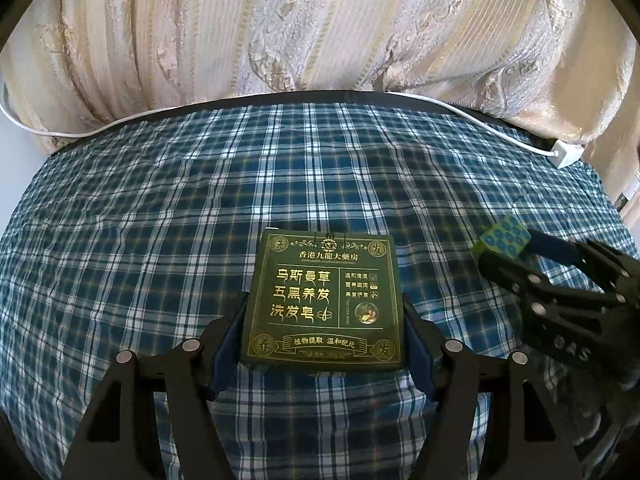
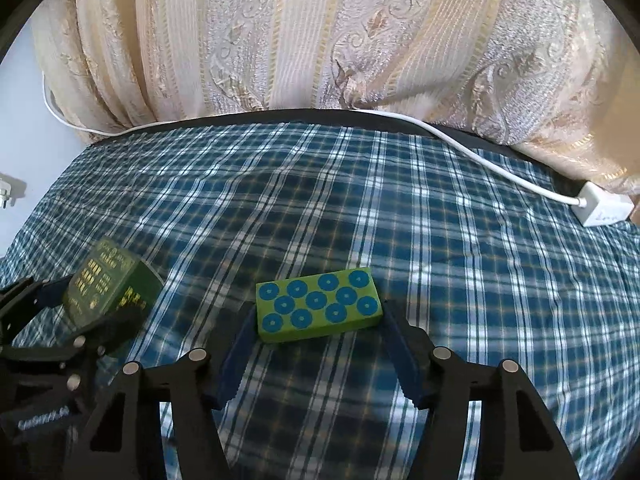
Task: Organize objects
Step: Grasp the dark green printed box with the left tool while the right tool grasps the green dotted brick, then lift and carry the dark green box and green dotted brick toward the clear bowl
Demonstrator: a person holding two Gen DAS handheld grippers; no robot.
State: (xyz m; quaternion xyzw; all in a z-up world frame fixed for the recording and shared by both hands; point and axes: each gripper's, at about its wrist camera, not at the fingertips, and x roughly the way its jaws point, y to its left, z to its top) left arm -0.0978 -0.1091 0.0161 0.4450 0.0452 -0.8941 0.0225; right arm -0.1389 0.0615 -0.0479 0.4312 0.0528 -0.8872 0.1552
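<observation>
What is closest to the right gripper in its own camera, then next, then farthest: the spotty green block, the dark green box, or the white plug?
1. Spotty green block, between its fingers.
2. Dark green box, left.
3. White plug, far right.

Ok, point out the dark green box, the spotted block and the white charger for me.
Green box [image 1: 322, 300], left wrist view, middle of its printed top.
Spotted block [image 2: 318, 304], right wrist view, middle of its dotted top face.
Charger [image 2: 600, 205], right wrist view, its white body.
</observation>
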